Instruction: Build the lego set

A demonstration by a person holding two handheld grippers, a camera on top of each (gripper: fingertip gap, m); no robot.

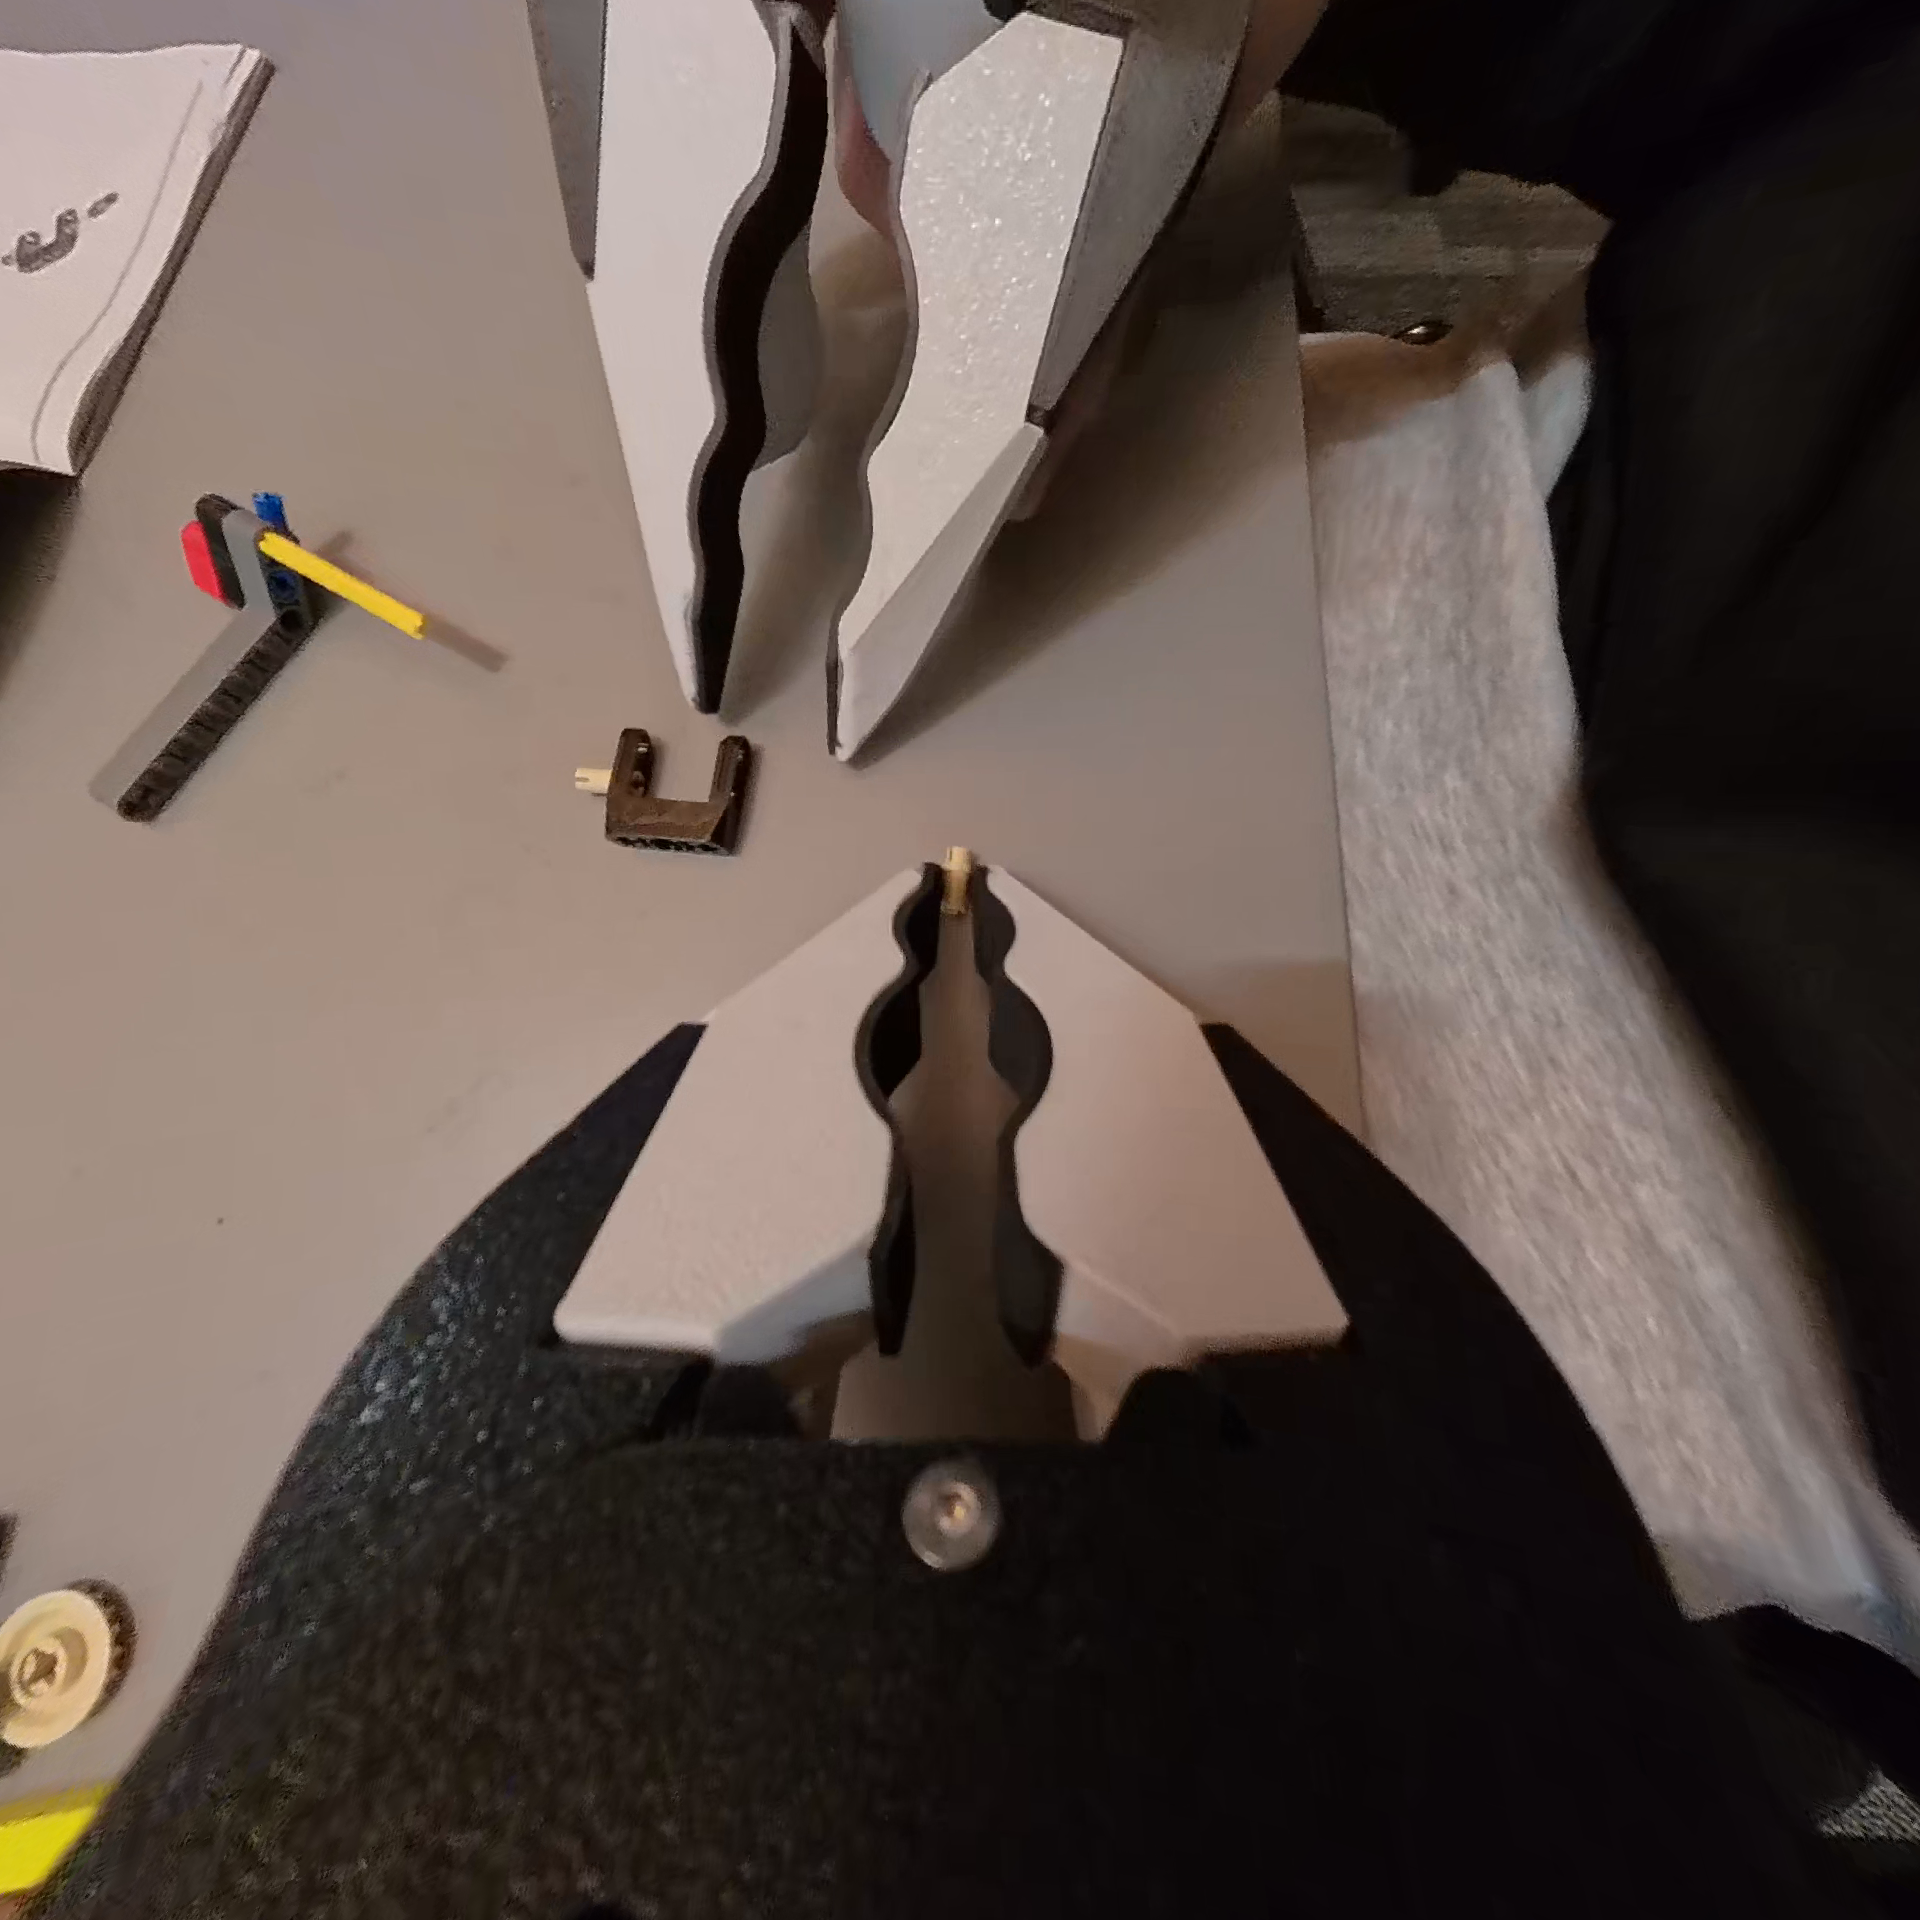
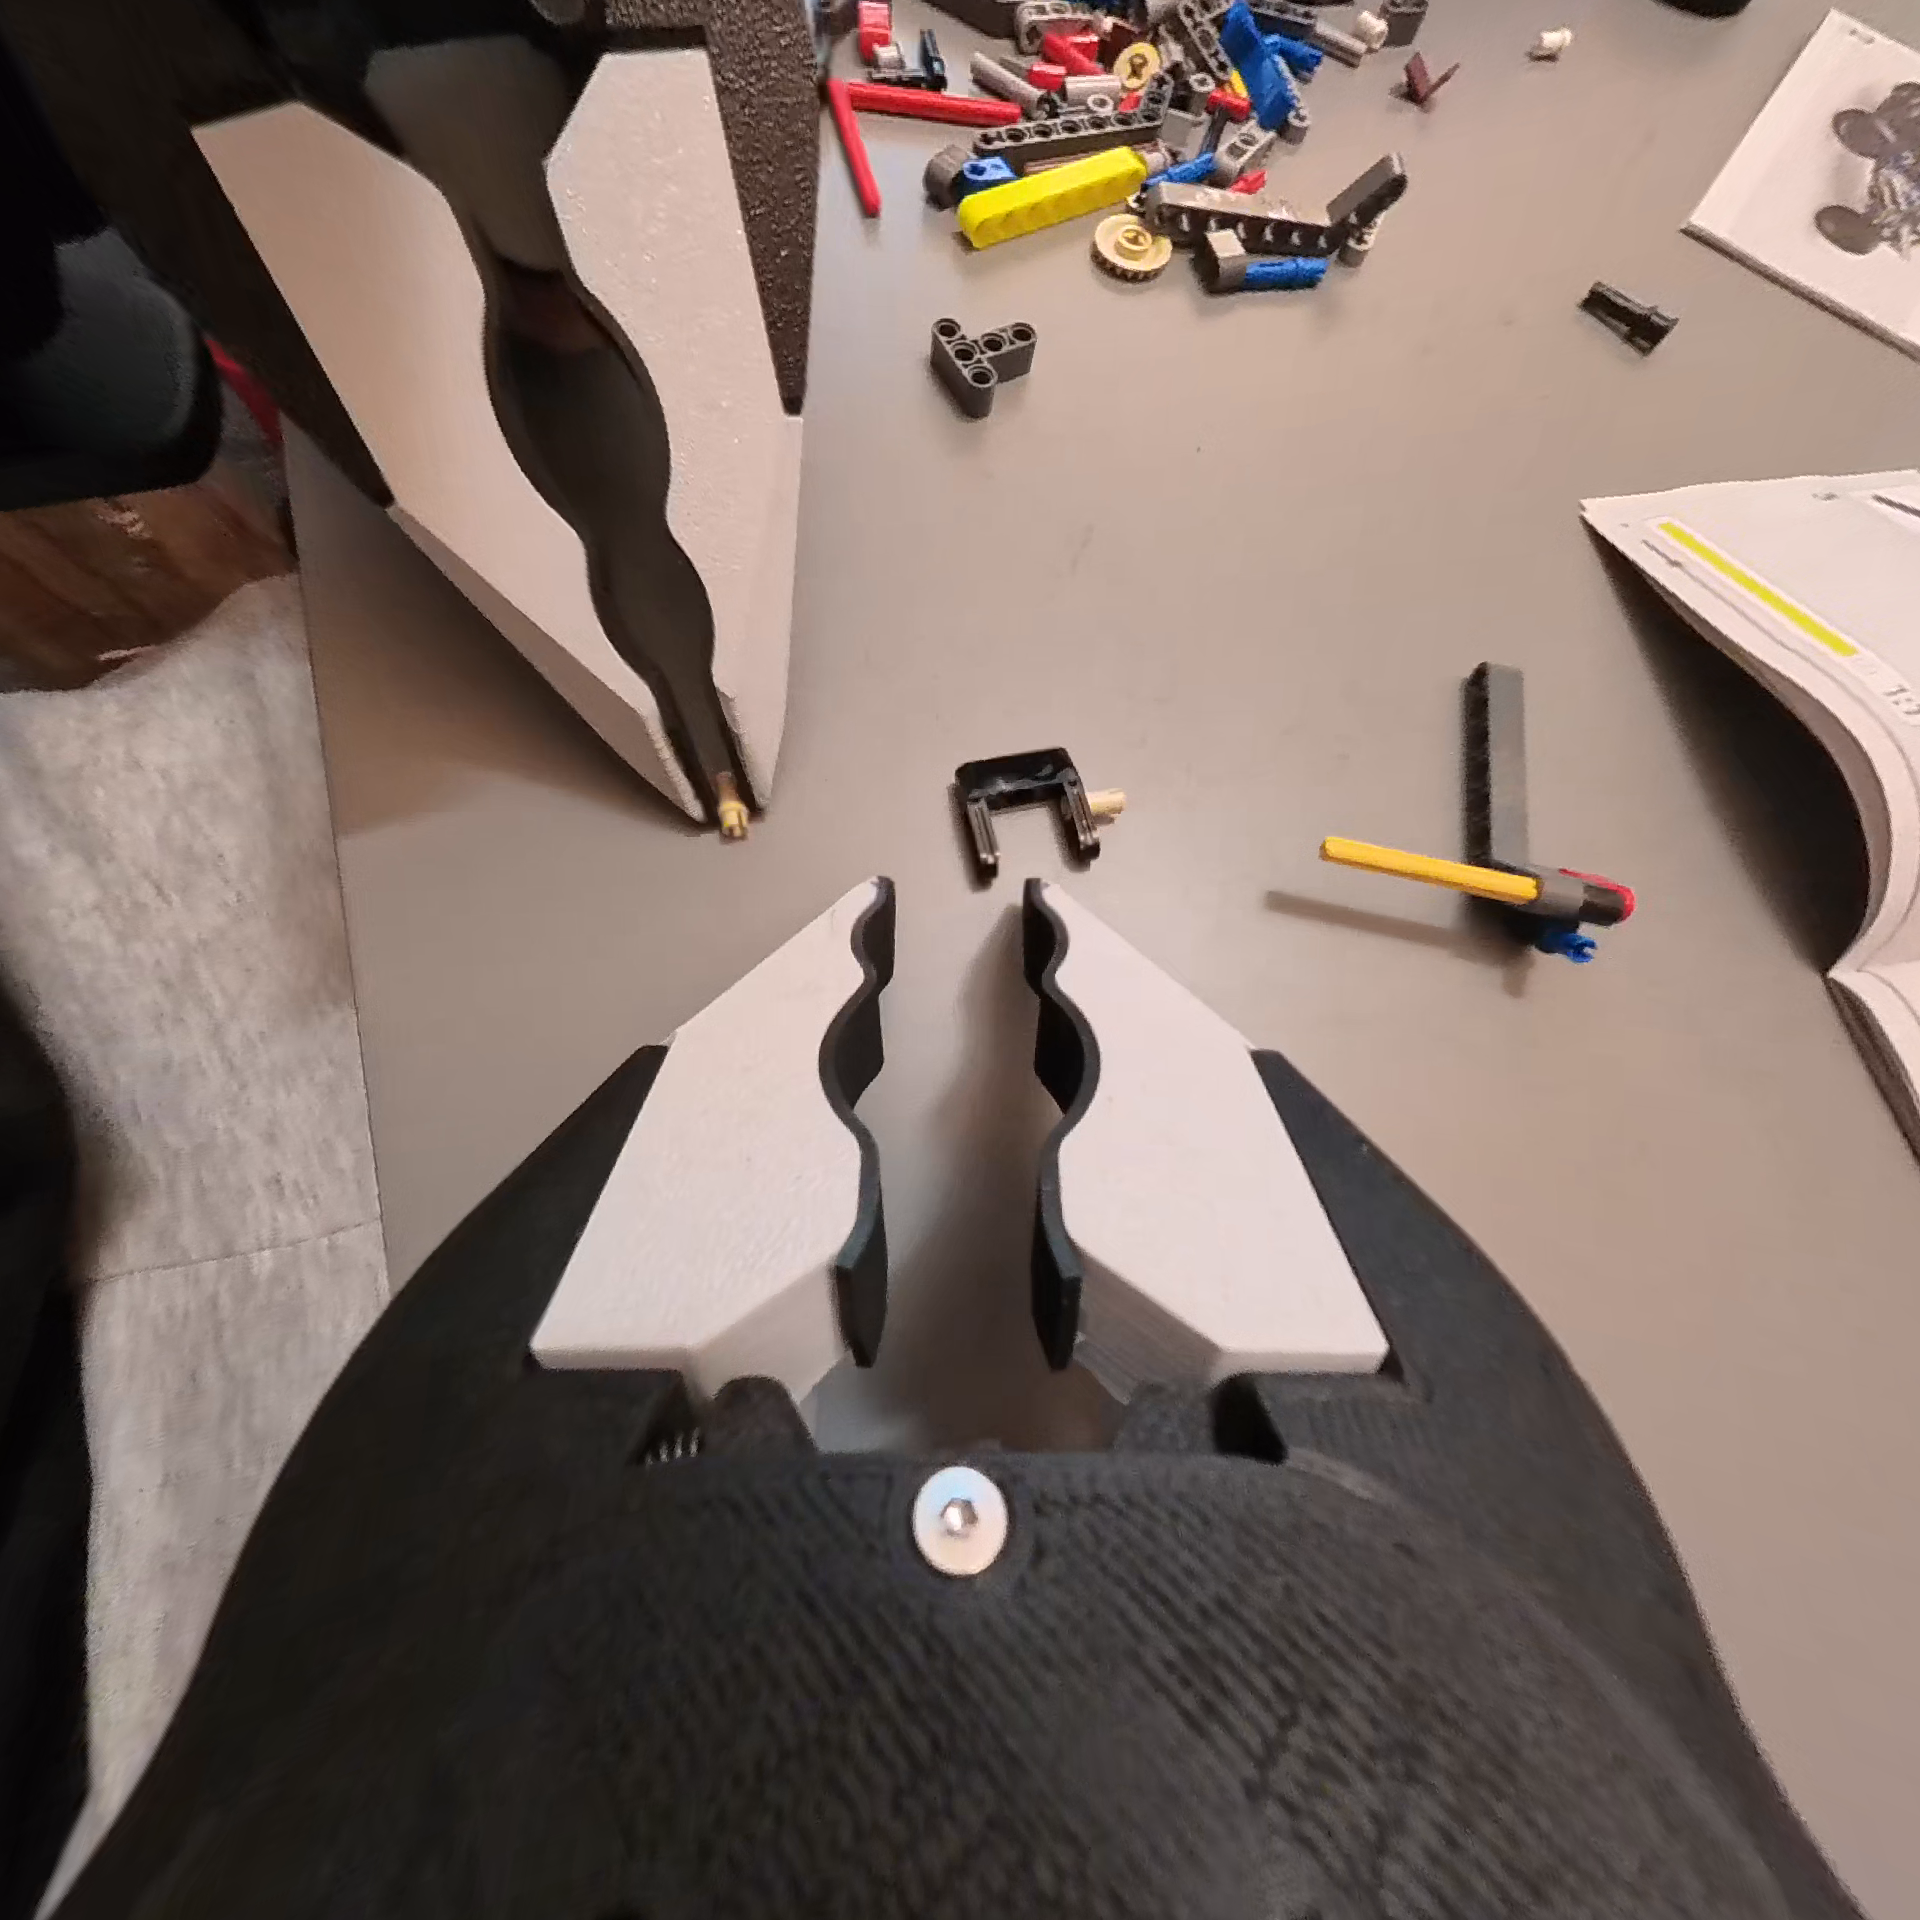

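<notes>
My left gripper [image 1: 957,871] is shut on a small tan pin [image 1: 955,881] at its tips; it also shows in the right wrist view [image 2: 727,816] with the tan pin [image 2: 734,814]. A black U-shaped piece [image 1: 675,795] with a tan pin in one side lies on the grey table between the grippers; in the right wrist view this U-shaped piece [image 2: 1029,805] sits just ahead of my right gripper [image 2: 958,885], which is open and empty. A small assembly [image 1: 270,582] of black beam, yellow axle, red and blue parts lies to the left, and shows again in the right wrist view [image 2: 1507,873].
A pile of loose bricks [image 2: 1143,135] lies at the far side, with a grey L-shaped piece [image 2: 977,358] nearer. An open instruction booklet [image 2: 1766,644] lies at the right. A tan gear [image 1: 52,1662] sits at the left. The table edge [image 1: 1330,727] borders grey cloth.
</notes>
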